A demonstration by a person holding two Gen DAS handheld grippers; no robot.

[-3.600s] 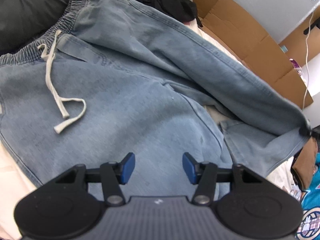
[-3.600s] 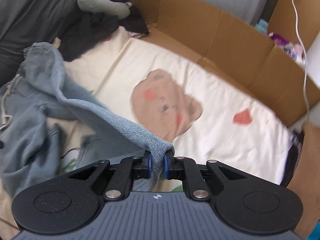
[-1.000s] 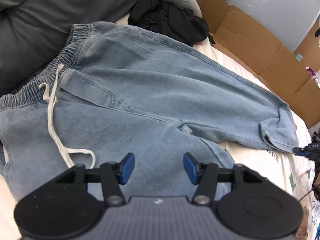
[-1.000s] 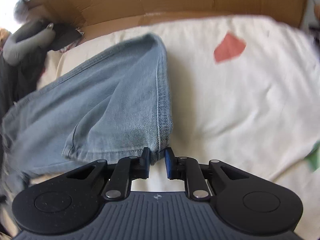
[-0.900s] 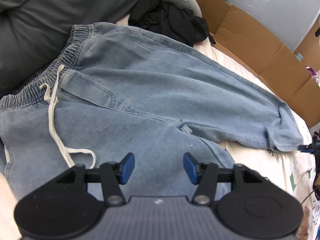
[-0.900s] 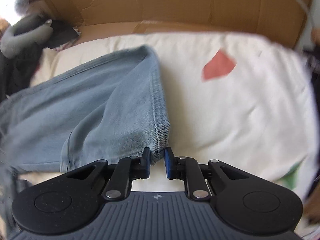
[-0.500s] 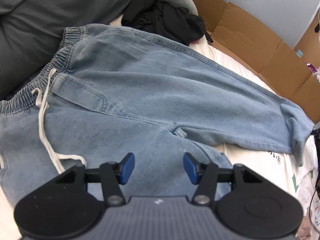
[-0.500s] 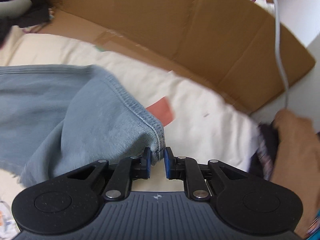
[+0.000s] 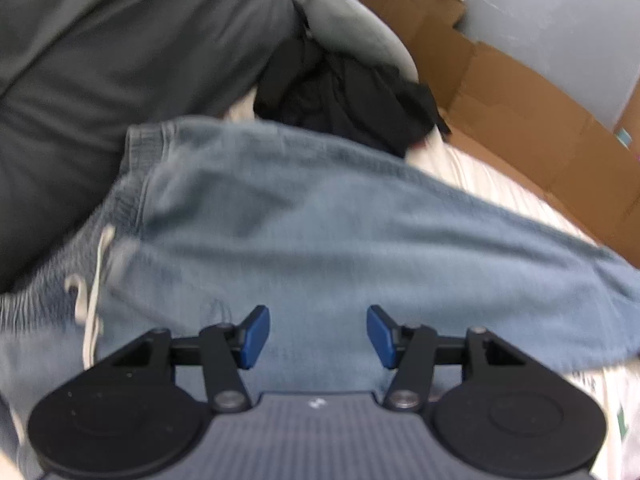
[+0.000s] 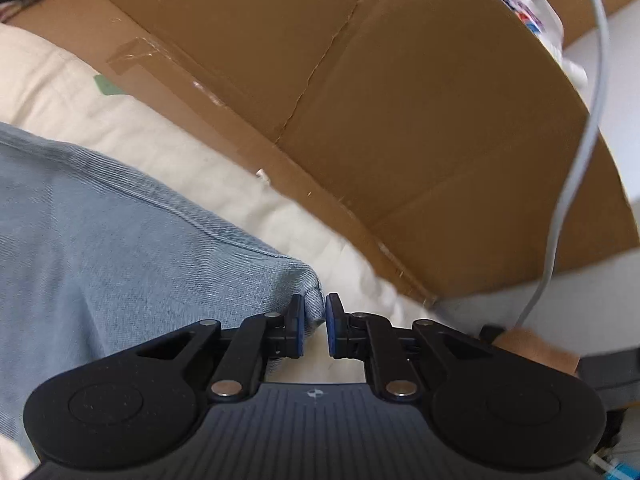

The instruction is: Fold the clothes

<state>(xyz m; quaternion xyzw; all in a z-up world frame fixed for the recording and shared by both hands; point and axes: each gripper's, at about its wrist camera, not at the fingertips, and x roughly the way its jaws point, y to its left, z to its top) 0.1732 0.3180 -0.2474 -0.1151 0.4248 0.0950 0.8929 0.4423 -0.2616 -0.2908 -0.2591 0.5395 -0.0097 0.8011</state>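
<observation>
The jeans (image 9: 320, 232) lie spread across the cream sheet (image 10: 72, 92), waistband toward nine o'clock in the left wrist view and one leg running out toward three o'clock. A pale drawstring (image 9: 94, 300) trails down from the waistband near eight o'clock. That view is blurred, so fine detail in the denim is hard to read.

The left tongs (image 9: 318, 336) hang over the middle of the jeans with their blue pads (image 9: 256, 334) spread wide and nothing between them; whether they touch the cloth I cannot tell.

The right tongs (image 10: 314, 330) are nearly pressed together, pinching the corner of the leg hem (image 10: 312, 296) between the blue pads; the denim runs away from them toward nine o'clock over the sheet.

Past the jeans at twelve o'clock in the left view sits a black garment (image 9: 344, 92), with a grey one (image 9: 344, 32) just behind it and a big dark grey mass (image 9: 120, 48) filling ten o'clock. Cardboard (image 10: 380, 100) stands along the sheet's far edge, and a white cable (image 10: 576, 160) hangs down at two o'clock in the right view.
</observation>
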